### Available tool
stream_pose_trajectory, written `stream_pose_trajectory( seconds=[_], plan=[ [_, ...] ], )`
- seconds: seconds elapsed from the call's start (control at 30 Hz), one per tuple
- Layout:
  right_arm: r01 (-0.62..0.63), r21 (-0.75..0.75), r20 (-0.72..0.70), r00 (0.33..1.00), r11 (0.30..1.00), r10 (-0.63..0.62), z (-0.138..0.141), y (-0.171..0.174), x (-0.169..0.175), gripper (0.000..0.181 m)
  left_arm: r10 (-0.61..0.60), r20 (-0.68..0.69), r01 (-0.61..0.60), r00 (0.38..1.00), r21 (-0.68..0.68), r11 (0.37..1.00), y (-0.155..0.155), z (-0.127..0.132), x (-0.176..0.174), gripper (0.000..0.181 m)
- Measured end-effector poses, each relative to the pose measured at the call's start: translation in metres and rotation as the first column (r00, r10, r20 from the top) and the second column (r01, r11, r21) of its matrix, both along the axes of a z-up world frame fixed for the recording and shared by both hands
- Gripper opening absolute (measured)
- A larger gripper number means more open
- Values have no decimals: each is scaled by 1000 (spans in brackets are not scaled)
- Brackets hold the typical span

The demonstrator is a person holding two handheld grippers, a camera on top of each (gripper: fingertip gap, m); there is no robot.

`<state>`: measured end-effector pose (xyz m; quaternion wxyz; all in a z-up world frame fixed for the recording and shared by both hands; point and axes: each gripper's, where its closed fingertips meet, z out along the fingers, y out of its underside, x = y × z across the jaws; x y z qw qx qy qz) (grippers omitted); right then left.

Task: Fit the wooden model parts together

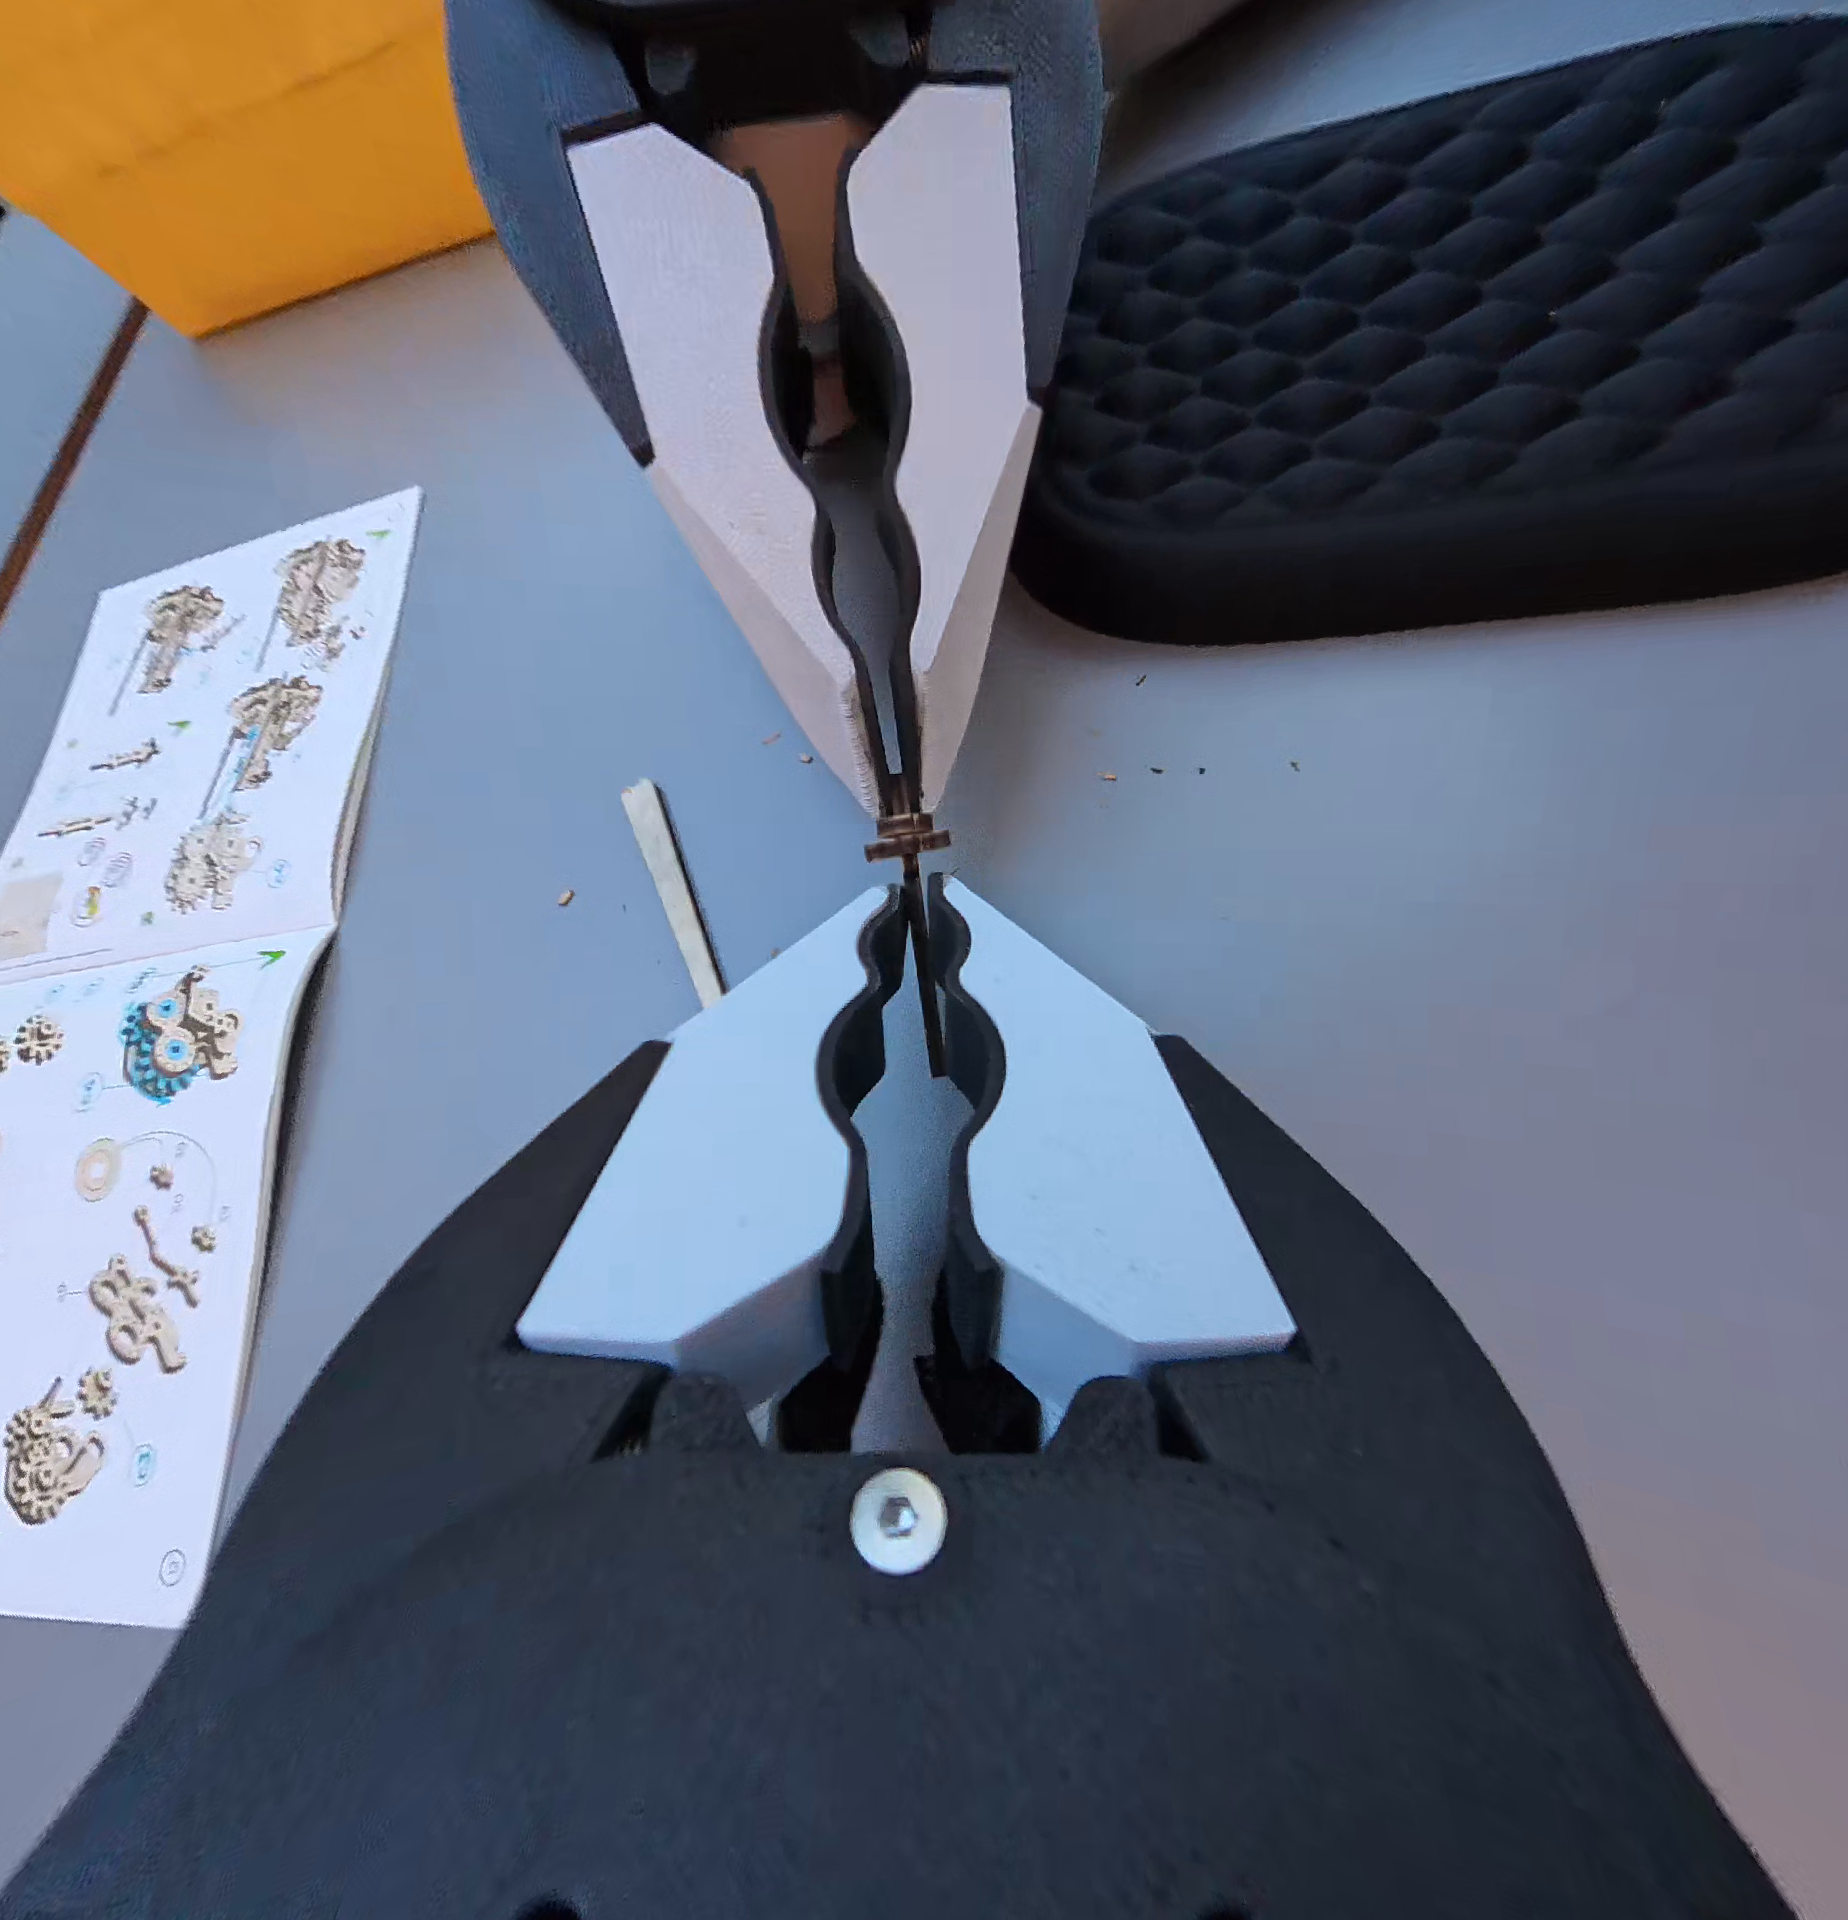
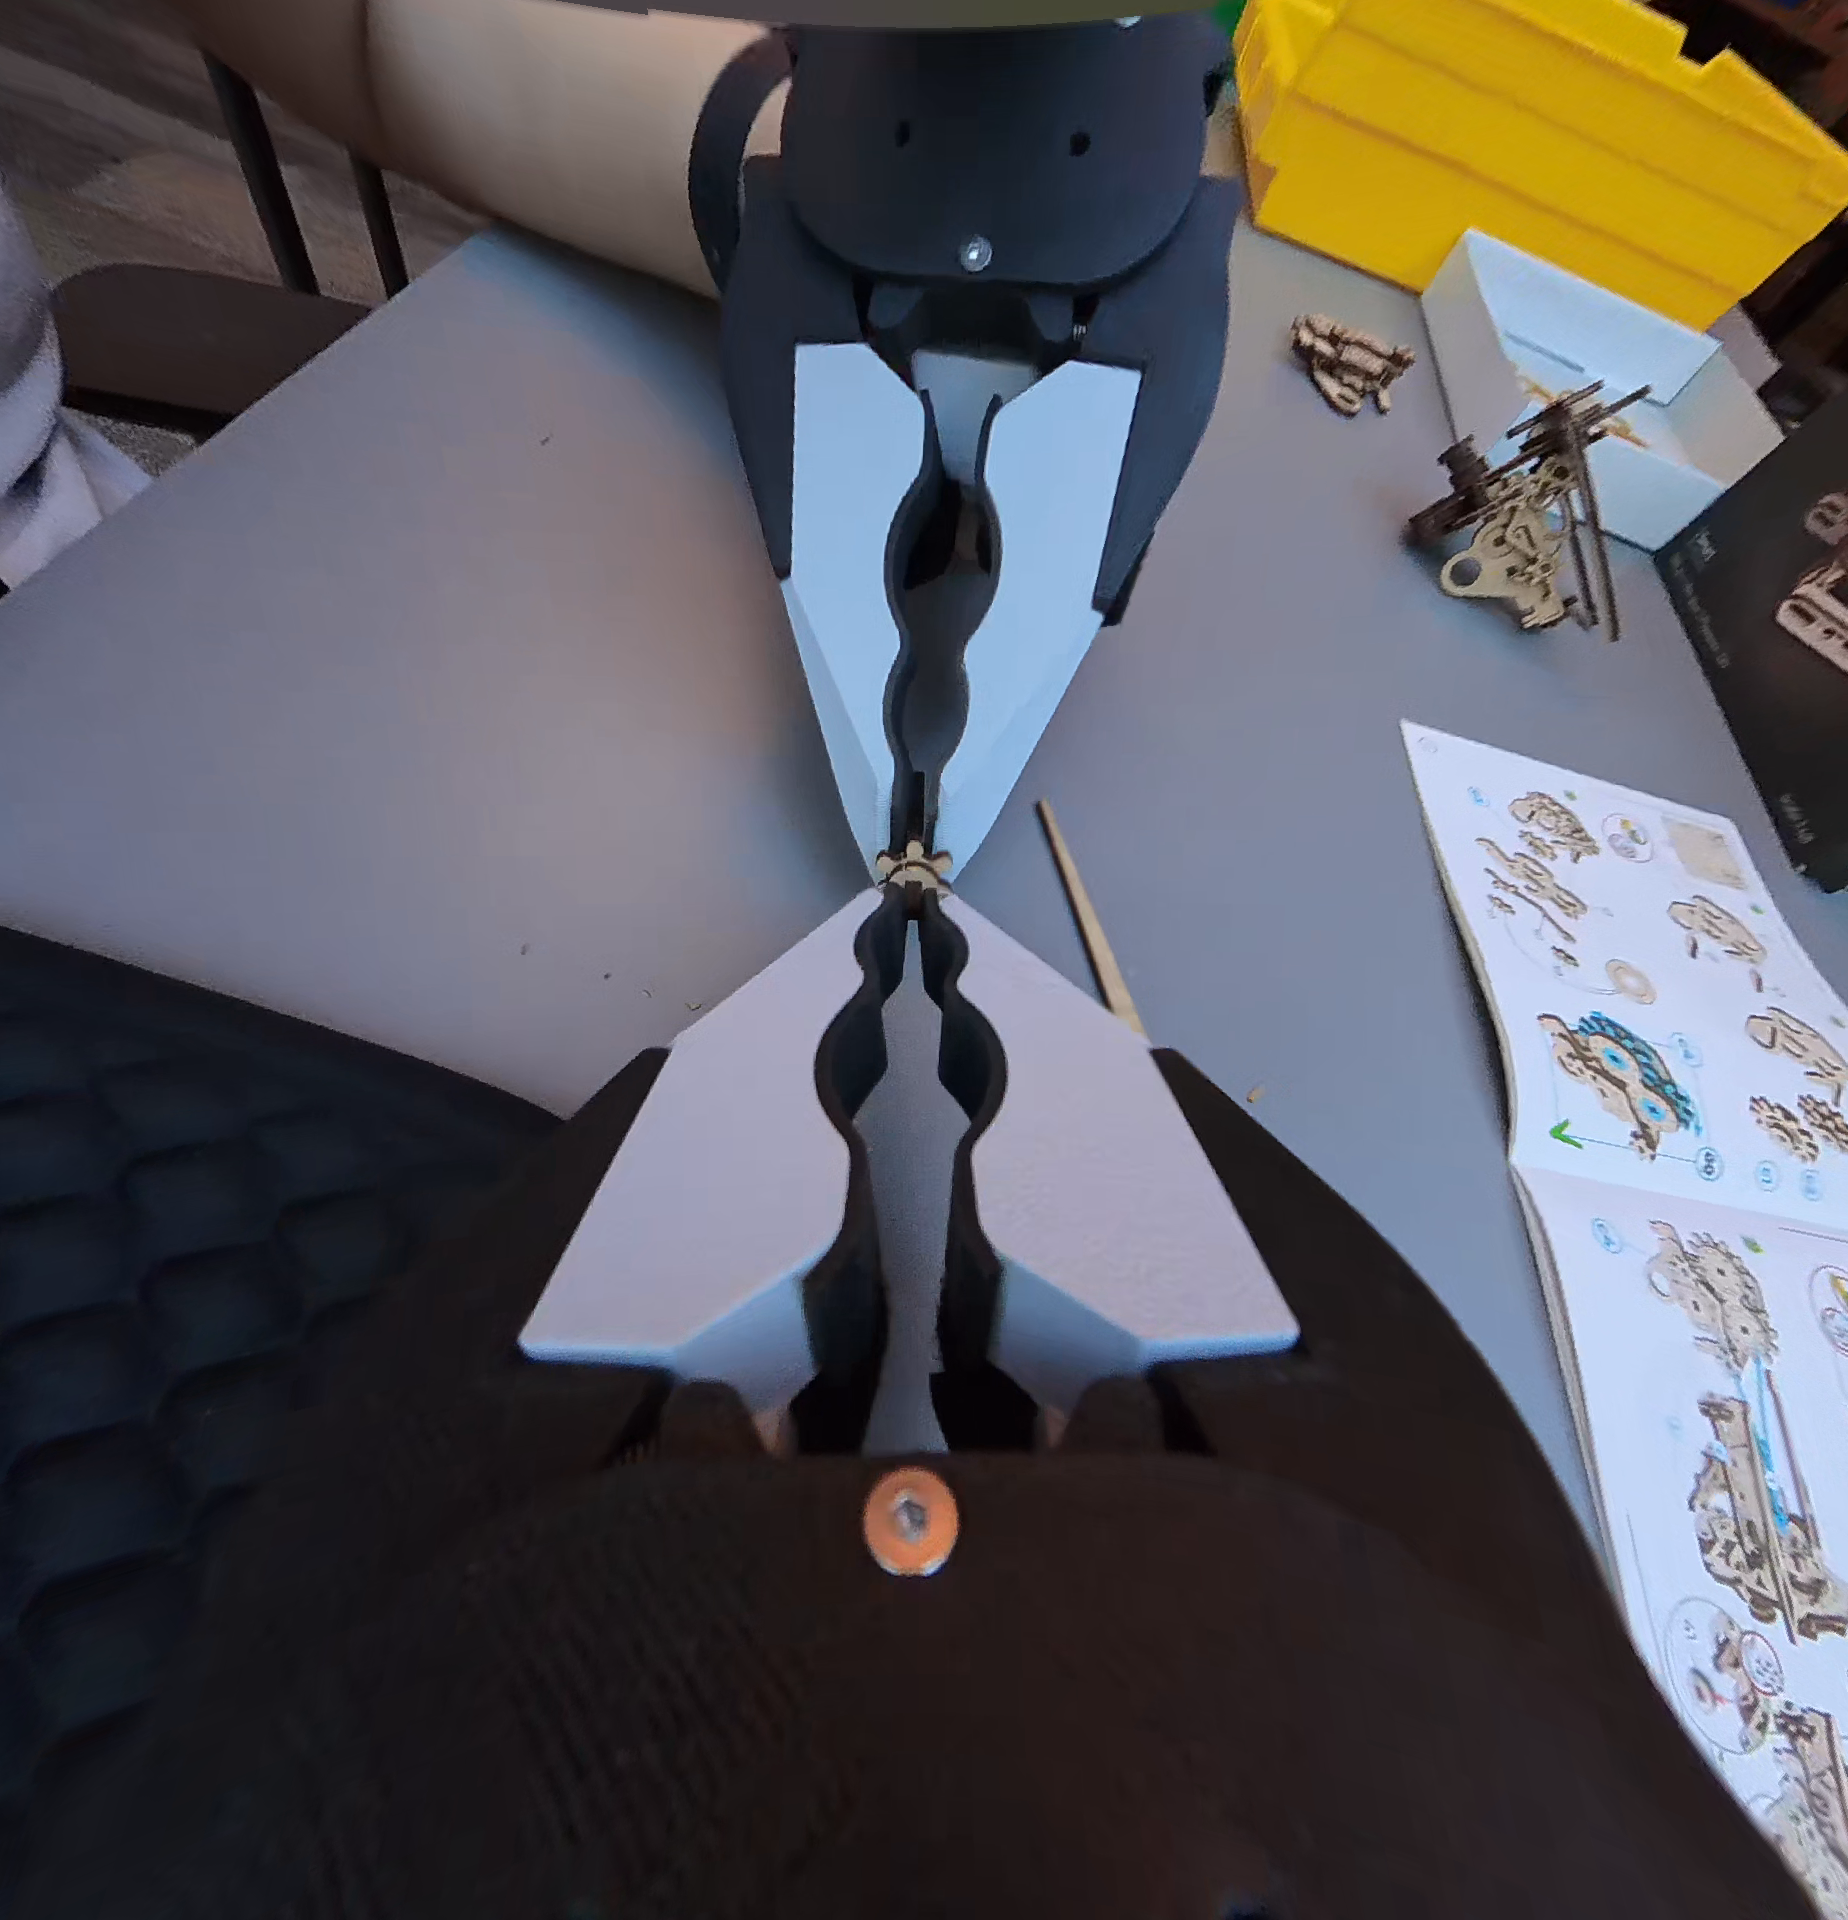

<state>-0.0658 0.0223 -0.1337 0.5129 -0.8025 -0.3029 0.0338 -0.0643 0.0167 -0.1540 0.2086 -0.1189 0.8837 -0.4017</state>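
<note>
Both grippers meet tip to tip above the grey table (image 1: pixel 1419 1039). A small wooden gear assembly (image 1: pixel 907 840) sits between the tips; it also shows in the right wrist view (image 2: pixel 912 871). My left gripper (image 1: pixel 915 896) is shut on a thin flat wooden strip (image 1: pixel 928 997) that runs into the gear. My right gripper (image 2: pixel 904 914) comes from the opposite side and is shut on the other end of the same small assembly. The right gripper (image 1: pixel 899 790) enters the left wrist view from the top. The left gripper (image 2: pixel 915 826) enters the right wrist view from the top.
An open instruction booklet (image 1: pixel 172 1039) (image 2: pixel 1678 1143) lies beside the grippers, with a loose wooden stick (image 1: pixel 676 894) (image 2: pixel 1091 925) near them. A black honeycomb cushion (image 1: pixel 1471 332) lies on the table. A partly built wooden model (image 2: pixel 1522 530), a white box (image 2: pixel 1585 384), a black box (image 2: pixel 1813 644) and yellow bins (image 2: pixel 1522 135) stand behind. Both grippers' tips are close together, under 4 cm apart. The loose wooden stick (image 2: pixel 1091 925) is about 5 cm from my left fingertips.
</note>
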Motion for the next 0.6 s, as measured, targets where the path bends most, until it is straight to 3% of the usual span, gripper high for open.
stream_pose_trajectory(
  seconds=[0.17,0.3,0.6],
  plan=[
    [6,157,-72,997,988,6,29,-4,6,0,-12,2,12,1000,-121,993,5,12,3,7],
    [-1,229,-98,995,973,25,40,-5,5,0,-31,99,60,995,-311,948,-3,45,-1,9],
    [-20,243,-66,997,970,37,39,-7,1,0,-16,171,74,985,-341,937,-4,57,-2,0]
  ],
)
